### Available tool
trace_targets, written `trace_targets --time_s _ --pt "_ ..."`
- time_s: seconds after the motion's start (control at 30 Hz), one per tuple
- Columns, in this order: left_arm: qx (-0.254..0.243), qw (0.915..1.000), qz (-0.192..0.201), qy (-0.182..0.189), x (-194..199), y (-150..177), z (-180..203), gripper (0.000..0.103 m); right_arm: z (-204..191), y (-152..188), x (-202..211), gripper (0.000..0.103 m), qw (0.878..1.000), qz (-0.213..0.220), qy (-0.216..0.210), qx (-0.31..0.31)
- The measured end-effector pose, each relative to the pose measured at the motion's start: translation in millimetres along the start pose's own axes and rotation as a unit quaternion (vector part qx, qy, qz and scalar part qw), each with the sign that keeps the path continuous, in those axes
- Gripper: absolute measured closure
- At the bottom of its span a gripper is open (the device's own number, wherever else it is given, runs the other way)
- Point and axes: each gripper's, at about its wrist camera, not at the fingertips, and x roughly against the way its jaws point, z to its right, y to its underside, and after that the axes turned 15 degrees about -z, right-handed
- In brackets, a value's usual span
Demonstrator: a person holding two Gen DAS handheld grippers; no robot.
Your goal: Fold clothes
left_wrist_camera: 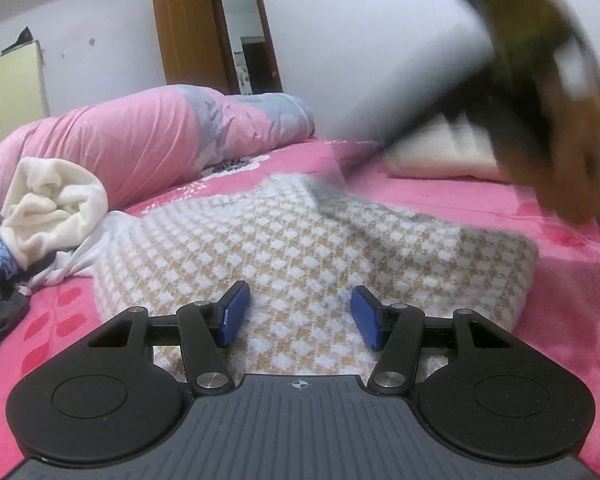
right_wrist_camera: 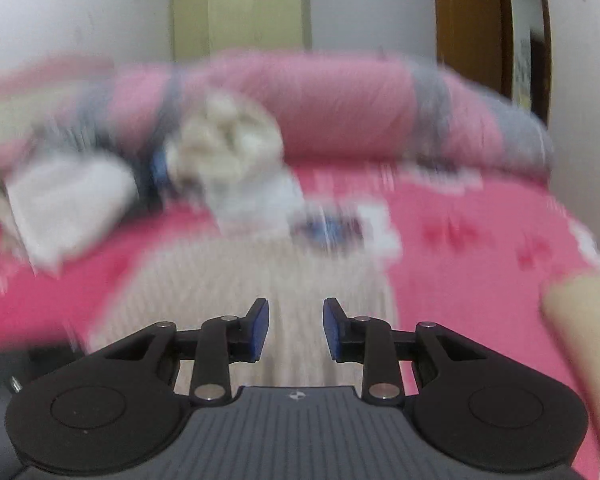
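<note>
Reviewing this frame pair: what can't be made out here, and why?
- Right wrist view: motion blur smears the pile of white and blue clothes; single garments can't be told apart.
- Left wrist view: a blurred dark object with a green light covers the upper right; the cream pillow is partly behind it.
- Beige-and-white checked knit cloth: its near edge is hidden under the left gripper.

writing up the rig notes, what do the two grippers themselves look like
Both look alike: the left gripper and the right gripper have black linkage arms with silver pivot pins, blue pads on the fingertips, two round black discs, and a grey ribbed body with a small crosshair mark. No cables or sleeves show clearly.
</note>
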Motion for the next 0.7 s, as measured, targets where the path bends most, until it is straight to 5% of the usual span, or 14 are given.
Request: trace_targets --time_s 0.13,0.33,0.53,0.63,0.7 --pt "0.013 0.9996 -0.019 -0.015 10 -5 3 0.047 1 16 14 0.055 1.000 0.001 -0.001 -0.007" --pt "0.118 0.9916 -0.048 -0.022 49 2 -14 0.048 2 39 35 0.059 1.000 0.004 -0.003 -0.018" --pt "0.258 0.9644 -0.051 0.030 88 34 -70 0.051 -6 61 65 0.061 1.000 0.012 -0.001 -0.011" --pt "0.270 0.9616 -0.043 0.022 95 33 -83 0.052 -17 75 75 0.064 1.000 0.001 -0.015 -0.008" --pt "0.266 0.9631 -0.038 0.022 96 32 -81 0.052 -19 94 55 0.068 0.998 -0.050 -0.015 -0.026"
